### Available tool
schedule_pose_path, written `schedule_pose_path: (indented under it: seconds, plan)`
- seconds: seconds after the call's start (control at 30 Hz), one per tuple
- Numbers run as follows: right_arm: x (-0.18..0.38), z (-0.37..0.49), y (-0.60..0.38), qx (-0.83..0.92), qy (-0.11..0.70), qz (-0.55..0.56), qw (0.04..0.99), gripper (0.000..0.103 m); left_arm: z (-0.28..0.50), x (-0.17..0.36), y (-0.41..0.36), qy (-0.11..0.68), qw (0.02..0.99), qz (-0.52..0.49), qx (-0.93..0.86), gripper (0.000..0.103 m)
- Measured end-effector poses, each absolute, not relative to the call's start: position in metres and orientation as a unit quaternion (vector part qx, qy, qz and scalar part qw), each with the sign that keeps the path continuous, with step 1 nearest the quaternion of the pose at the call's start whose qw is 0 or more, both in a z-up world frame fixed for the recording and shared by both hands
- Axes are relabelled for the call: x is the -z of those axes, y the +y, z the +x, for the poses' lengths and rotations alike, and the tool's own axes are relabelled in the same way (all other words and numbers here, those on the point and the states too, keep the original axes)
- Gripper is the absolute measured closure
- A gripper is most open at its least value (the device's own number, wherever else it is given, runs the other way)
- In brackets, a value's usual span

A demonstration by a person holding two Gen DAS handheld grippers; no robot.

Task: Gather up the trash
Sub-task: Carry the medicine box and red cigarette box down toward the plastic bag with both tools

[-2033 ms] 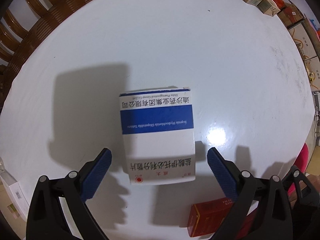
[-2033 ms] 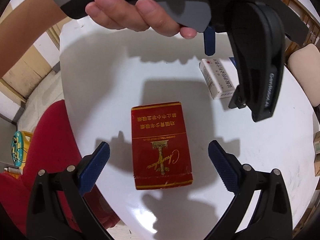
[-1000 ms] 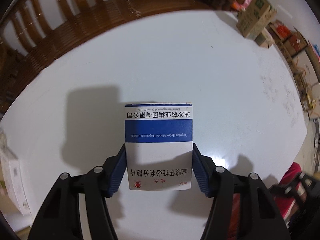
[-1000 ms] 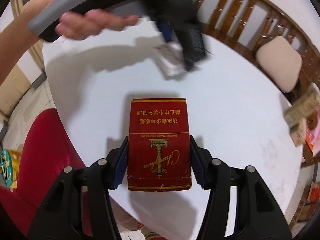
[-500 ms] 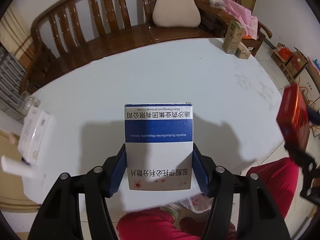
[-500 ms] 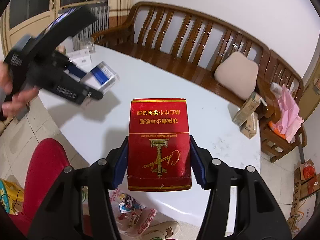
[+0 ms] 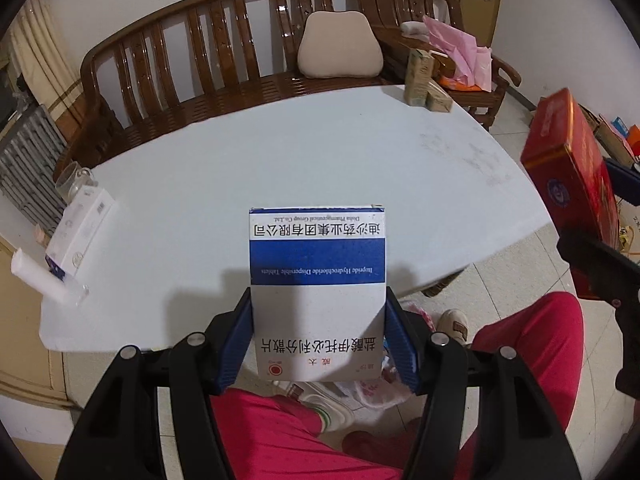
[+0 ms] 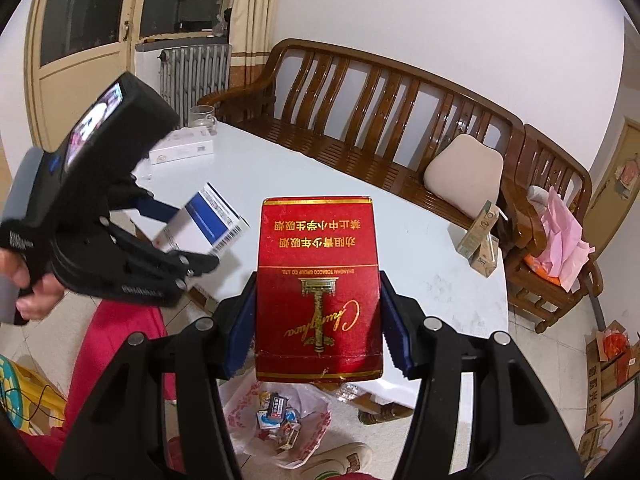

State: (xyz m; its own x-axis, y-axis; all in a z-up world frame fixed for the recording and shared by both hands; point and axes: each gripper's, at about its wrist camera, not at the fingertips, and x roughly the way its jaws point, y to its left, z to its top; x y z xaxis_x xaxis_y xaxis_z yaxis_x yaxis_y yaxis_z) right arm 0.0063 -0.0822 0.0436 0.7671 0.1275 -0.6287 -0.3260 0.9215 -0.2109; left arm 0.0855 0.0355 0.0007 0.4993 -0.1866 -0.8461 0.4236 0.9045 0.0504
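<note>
My left gripper is shut on a white and blue medicine box and holds it in the air near the front edge of the white table. My right gripper is shut on a red cigarette pack, lifted above the floor. The red pack also shows at the right of the left wrist view. The medicine box shows at the left of the right wrist view. A plastic trash bag with small litter lies open on the floor below the red pack.
A white box, a paper roll and a glass sit at the table's left end. Drink cartons stand at its far right. A wooden bench with a cushion stands behind. Red-trousered legs are below.
Both grippers closed on their boxes, lifted them off the table and pulled back toward the person. The view now takes in the whole table, the bench and the bag on the floor.
</note>
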Motion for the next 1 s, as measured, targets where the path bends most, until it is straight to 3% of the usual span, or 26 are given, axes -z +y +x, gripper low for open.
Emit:
schedule_pose_path:
  seconds: [0.6,1.0]
  plan:
    - [-0.005,-0.044,-0.091,-0.116,0.339,-0.121,0.926,0.048,0.039,0.054,0.018,0.505,0.833,0.111,0.197,0.044]
    - [0.063,-0.035,-0.109,-0.097,0.391,-0.088,0.911,0.048,0.05,0.127,0.001,0.557,0.8,0.085,0.208,0.044]
